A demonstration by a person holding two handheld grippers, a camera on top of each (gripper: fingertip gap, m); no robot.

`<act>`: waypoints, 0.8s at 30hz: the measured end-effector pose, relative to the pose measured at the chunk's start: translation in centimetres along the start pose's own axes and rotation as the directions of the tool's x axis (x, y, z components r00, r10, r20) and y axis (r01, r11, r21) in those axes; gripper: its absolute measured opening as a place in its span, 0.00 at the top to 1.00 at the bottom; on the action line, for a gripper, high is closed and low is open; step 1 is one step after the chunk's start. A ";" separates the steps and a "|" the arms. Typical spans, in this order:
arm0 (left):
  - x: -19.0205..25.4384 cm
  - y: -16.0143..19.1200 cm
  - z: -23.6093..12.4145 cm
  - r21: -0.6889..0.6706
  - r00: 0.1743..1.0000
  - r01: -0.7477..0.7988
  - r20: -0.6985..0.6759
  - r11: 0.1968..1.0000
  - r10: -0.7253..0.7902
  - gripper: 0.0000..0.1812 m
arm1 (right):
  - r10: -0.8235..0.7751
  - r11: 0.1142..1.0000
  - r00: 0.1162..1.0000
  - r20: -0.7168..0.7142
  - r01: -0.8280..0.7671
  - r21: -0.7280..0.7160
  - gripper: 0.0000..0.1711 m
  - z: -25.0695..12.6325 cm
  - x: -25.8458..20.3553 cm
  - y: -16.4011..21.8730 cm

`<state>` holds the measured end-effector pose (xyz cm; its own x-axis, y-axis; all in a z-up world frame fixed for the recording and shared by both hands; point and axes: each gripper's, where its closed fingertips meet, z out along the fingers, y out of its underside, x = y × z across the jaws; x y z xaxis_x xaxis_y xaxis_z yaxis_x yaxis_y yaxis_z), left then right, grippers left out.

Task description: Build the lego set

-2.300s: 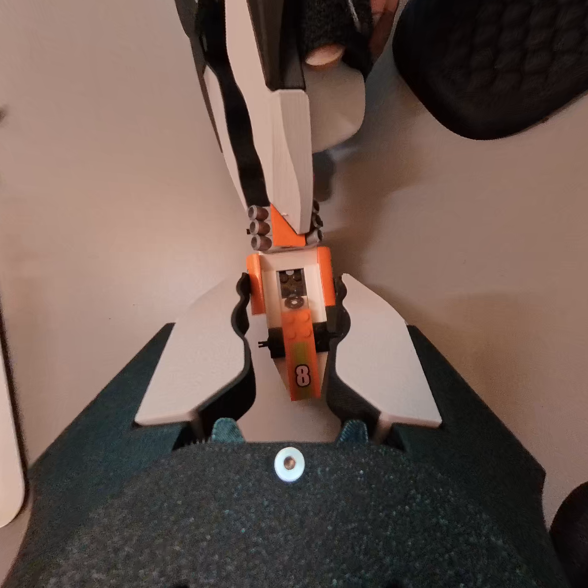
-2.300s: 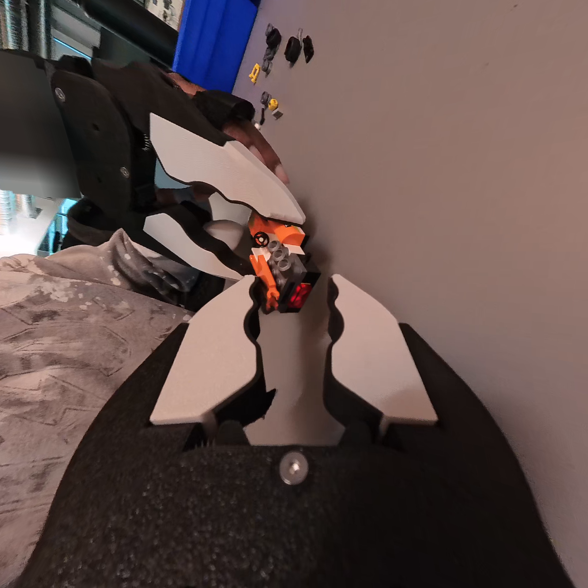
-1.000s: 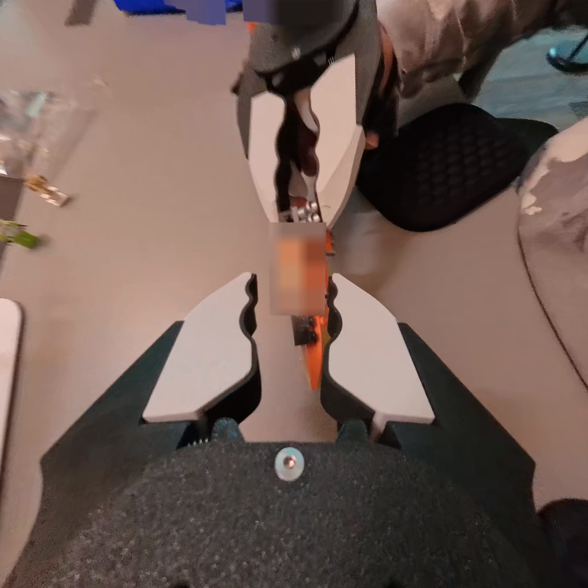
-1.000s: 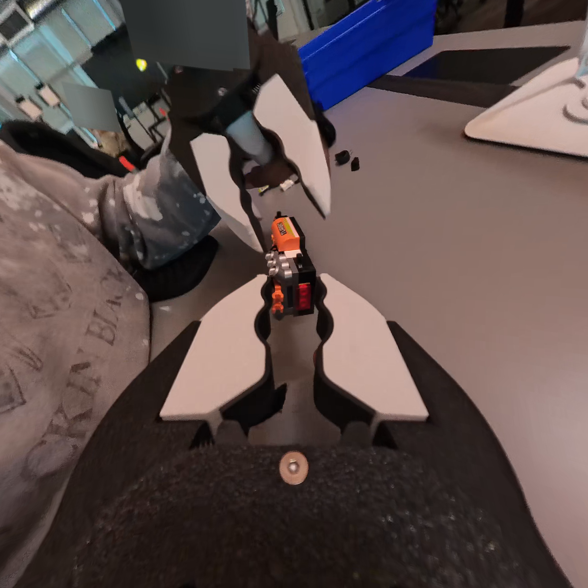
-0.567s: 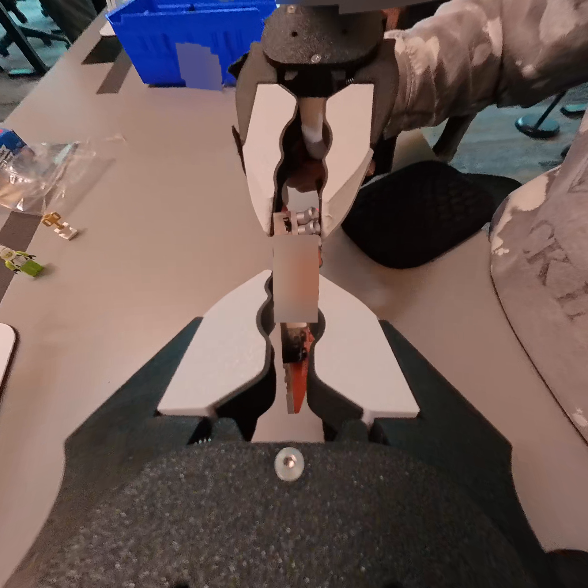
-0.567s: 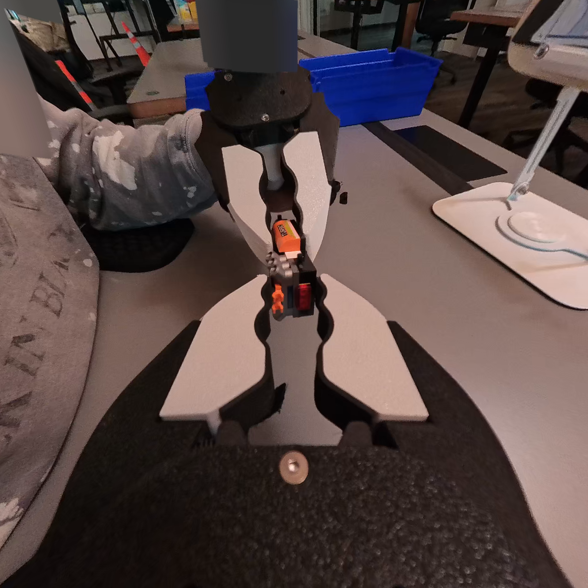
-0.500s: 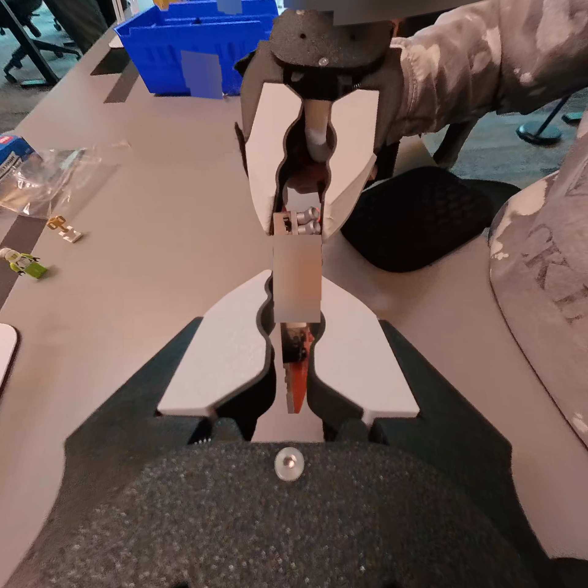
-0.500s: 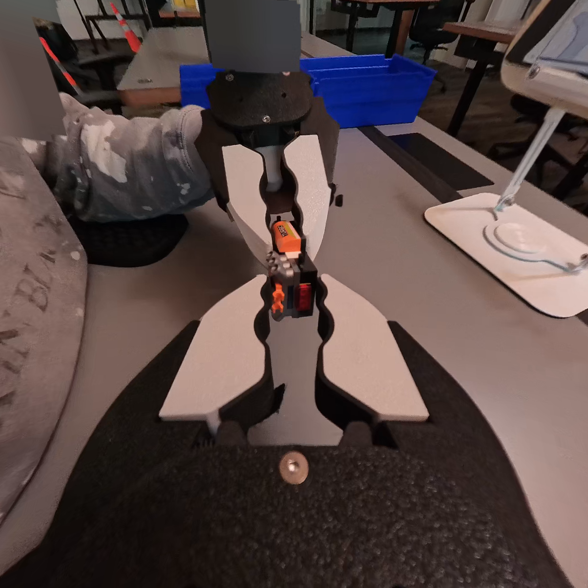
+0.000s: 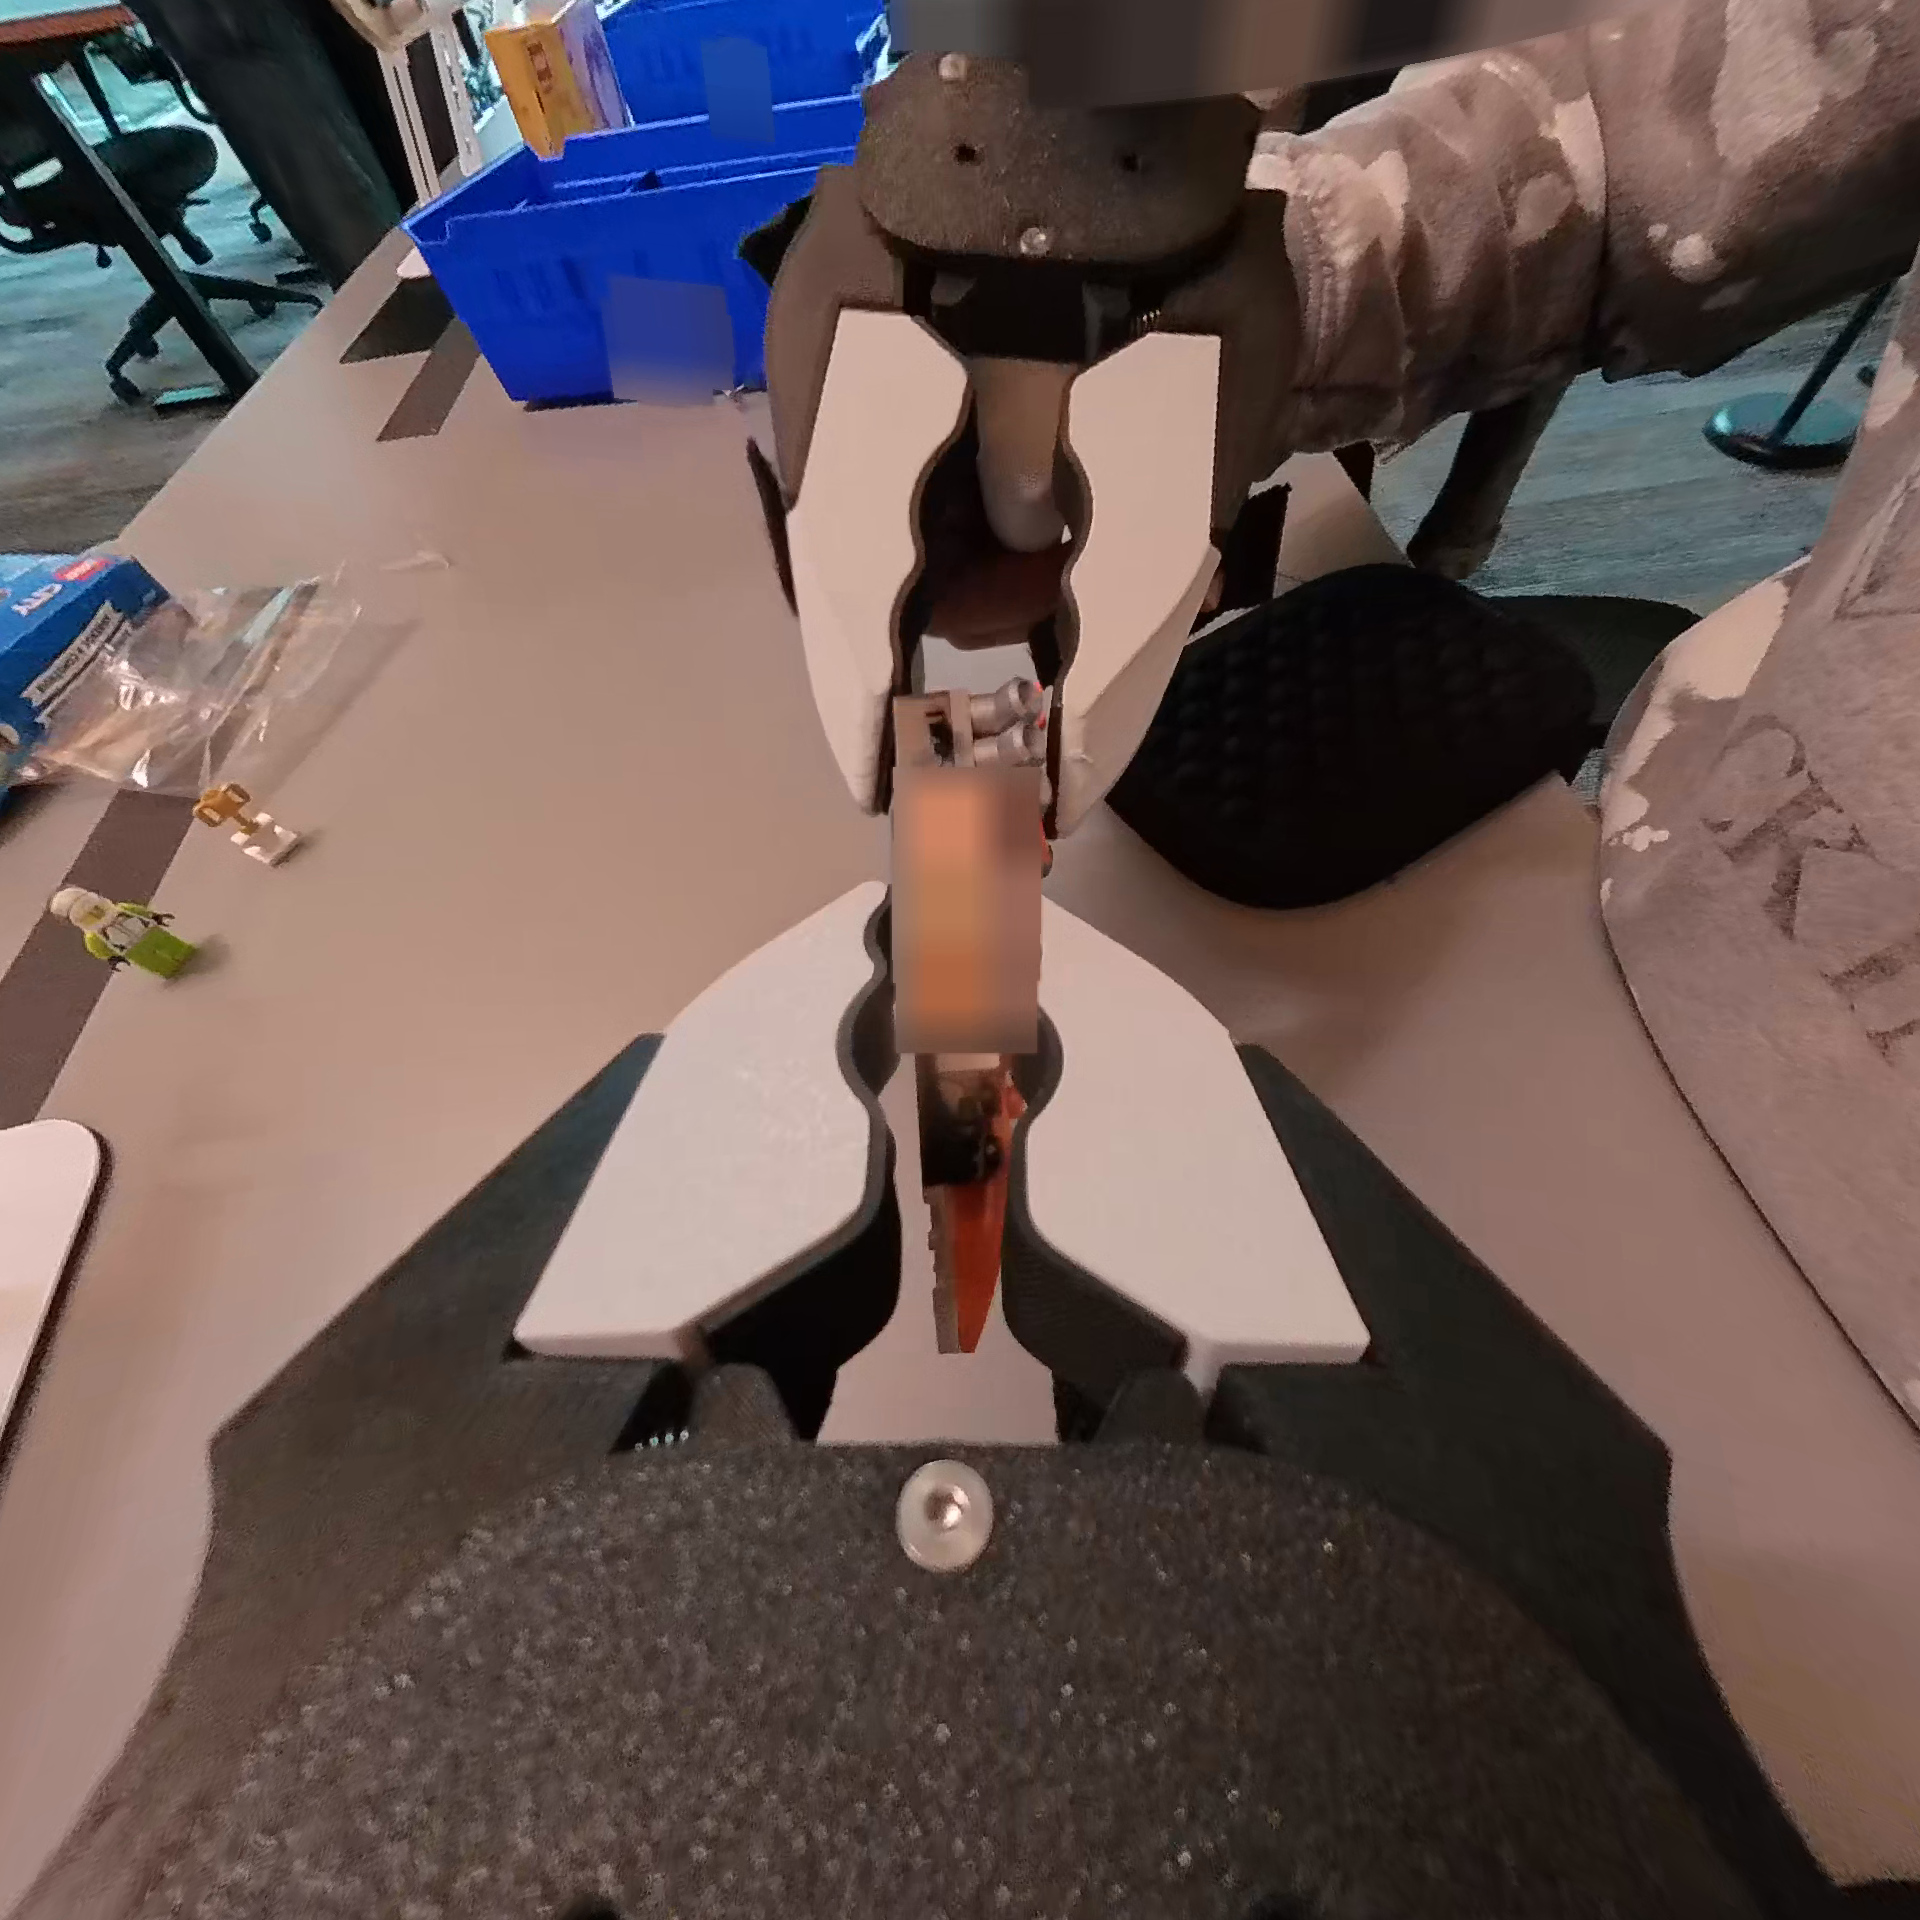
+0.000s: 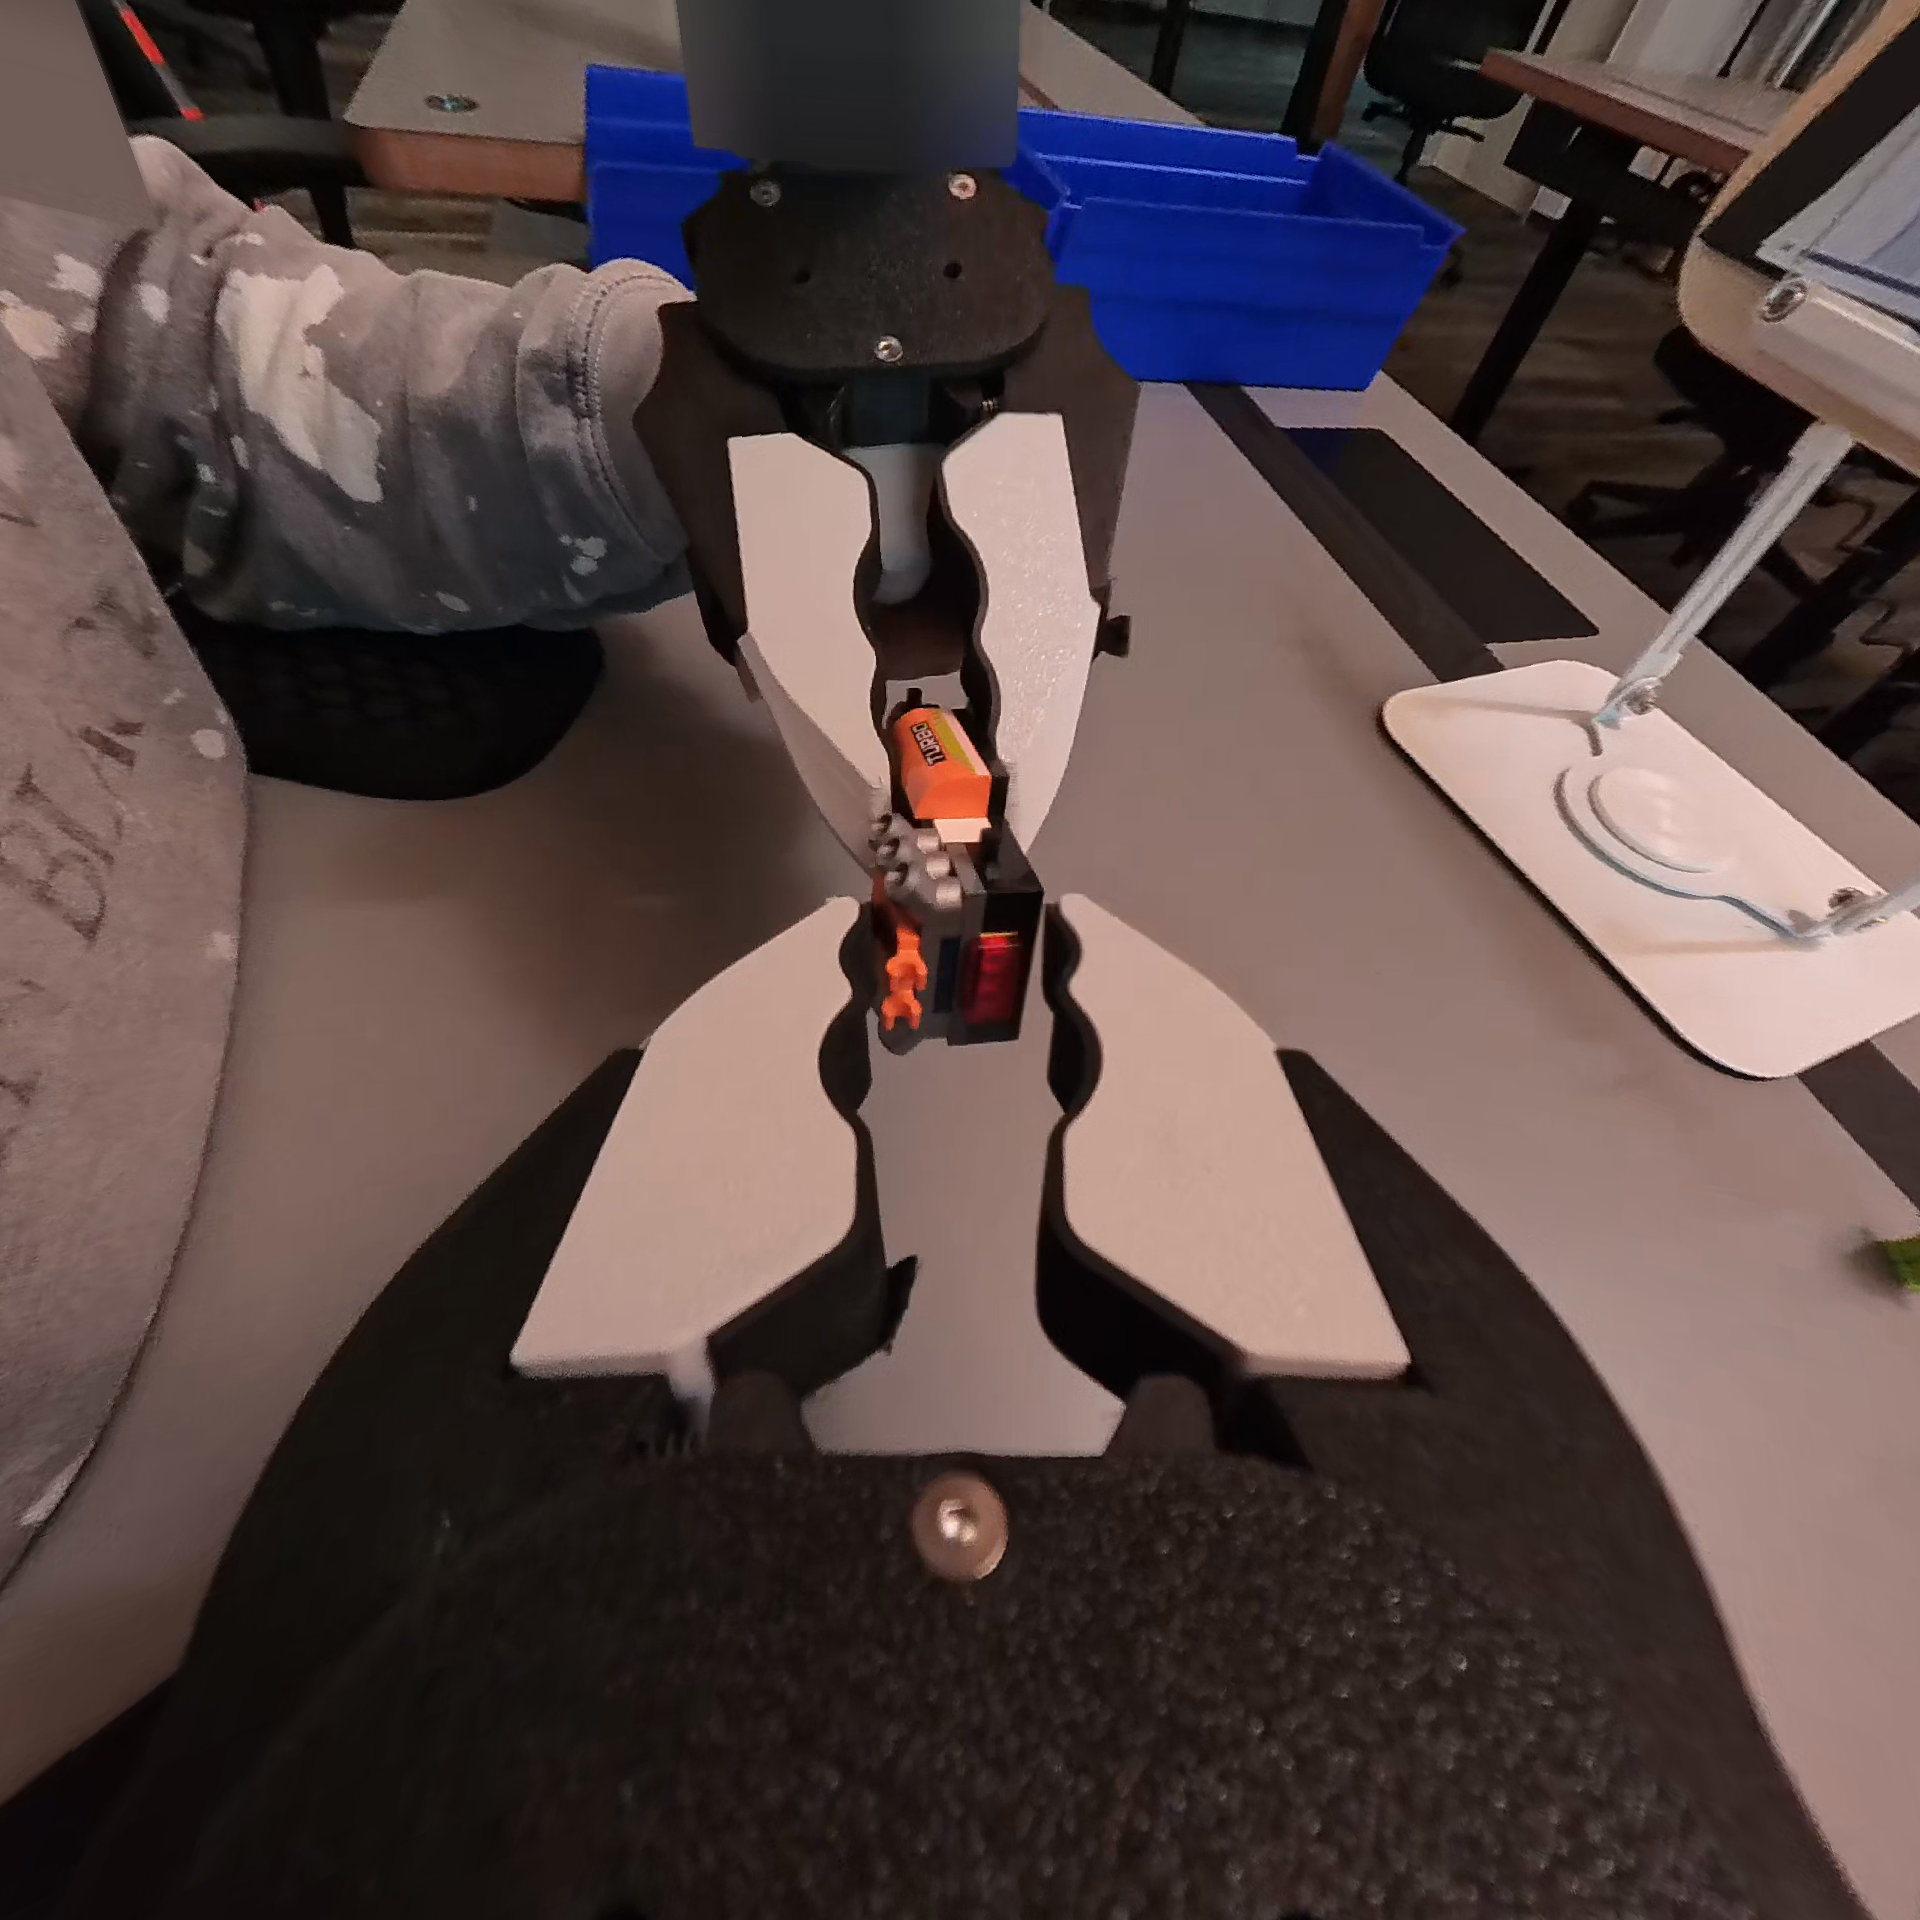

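A small orange, white and black lego car model (image 9: 966, 1195) hangs edge-on in the air between my two grippers. My left gripper (image 9: 956, 935) is shut on its orange front end. My right gripper (image 10: 956, 935) is shut on its black rear block with the red light (image 10: 992, 966). The grippers face each other tip to tip. The right gripper (image 9: 971, 769) shows opposite in the left wrist view, and the left gripper (image 10: 935, 810) in the right wrist view. A blurred patch hides the model's middle in the left wrist view.
Grey table (image 9: 520, 831) below. Blue bins (image 9: 582, 260) stand at the far end. A minifigure (image 9: 125, 930), a small yellow and white piece (image 9: 249, 821), a plastic bag (image 9: 208, 665) and a blue box (image 9: 52, 634) lie left. A white lamp base (image 10: 1662, 862) is beside. A black chair seat (image 9: 1351, 727) is at the edge. The tips of both grippers are at nearly the same place. The minifigure (image 9: 125, 930) sits 30 centimetres or so from the ends of my right fingers.
Both grippers tilted up from facing the table to level and turned the model onto its edge. The left gripper's fingers closed in on it. Over the last half second little moved.
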<state>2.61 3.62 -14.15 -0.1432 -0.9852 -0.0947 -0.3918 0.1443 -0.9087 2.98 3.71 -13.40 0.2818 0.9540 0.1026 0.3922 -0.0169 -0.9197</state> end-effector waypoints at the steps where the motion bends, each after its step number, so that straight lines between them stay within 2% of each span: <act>1: 0.1 -0.1 -0.1 0.004 1.000 -0.008 -0.001 1.000 0.009 0.90 | 0.003 1.000 1.000 0.011 -0.003 0.002 0.83 0.0 -0.2 -0.1; 12: 0.2 -0.8 -0.8 0.039 1.000 -0.029 0.012 0.999 0.029 0.91 | -0.017 0.999 0.999 -0.035 0.018 0.033 0.85 0.1 -0.5 -0.9; 17: 0.0 -0.5 -0.8 0.030 0.999 -0.027 0.021 0.999 0.027 0.90 | 0.030 0.999 0.999 -0.012 -0.029 0.035 0.85 0.2 -0.3 -0.8; 24: 0.2 -1.0 -0.7 0.055 0.998 -0.055 0.027 0.997 0.053 0.90 | 0.008 1.000 1.000 0.010 -0.008 0.021 0.81 0.3 -0.6 -0.7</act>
<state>2.31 3.31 -12.95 -0.1396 -0.9782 -0.1539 -0.3331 0.1927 -0.9230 2.25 3.26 -12.95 0.2763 0.9567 0.0914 0.3717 -0.0187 -0.9282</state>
